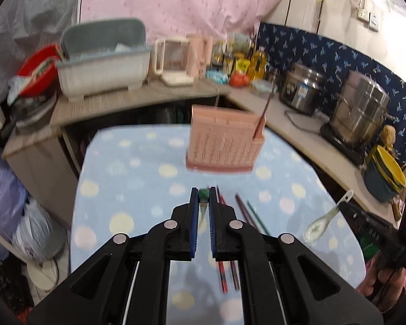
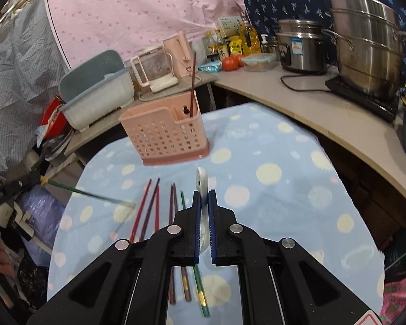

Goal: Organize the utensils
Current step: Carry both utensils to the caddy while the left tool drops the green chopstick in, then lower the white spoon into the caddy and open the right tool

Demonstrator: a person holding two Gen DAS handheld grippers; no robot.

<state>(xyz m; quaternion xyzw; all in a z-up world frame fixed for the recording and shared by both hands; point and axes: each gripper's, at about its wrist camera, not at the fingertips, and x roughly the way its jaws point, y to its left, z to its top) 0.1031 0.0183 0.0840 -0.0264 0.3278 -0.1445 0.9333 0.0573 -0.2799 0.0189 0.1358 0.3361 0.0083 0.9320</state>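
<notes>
A pink slotted utensil holder [image 1: 224,142] [image 2: 166,135] stands upright on the blue dotted tablecloth, with one dark chopstick [image 2: 193,81] in its side compartment. My left gripper [image 1: 203,197] is shut on a green chopstick [image 1: 203,193], which the right wrist view shows held in the air at left [image 2: 89,193]. My right gripper [image 2: 203,197] is shut on a white ceramic spoon [image 2: 202,181], also seen in the left wrist view [image 1: 324,219] above the cloth. Several red, brown and green chopsticks [image 2: 154,211] lie on the cloth in front of the holder.
An L-shaped counter [image 2: 311,108] wraps the table's far and right sides, with steel pots [image 2: 365,43], a rice cooker [image 2: 300,46], bottles, tomatoes [image 2: 230,63], a grey dish rack [image 2: 94,94] and a jug [image 2: 154,70]. Bags [image 1: 10,203] sit at left.
</notes>
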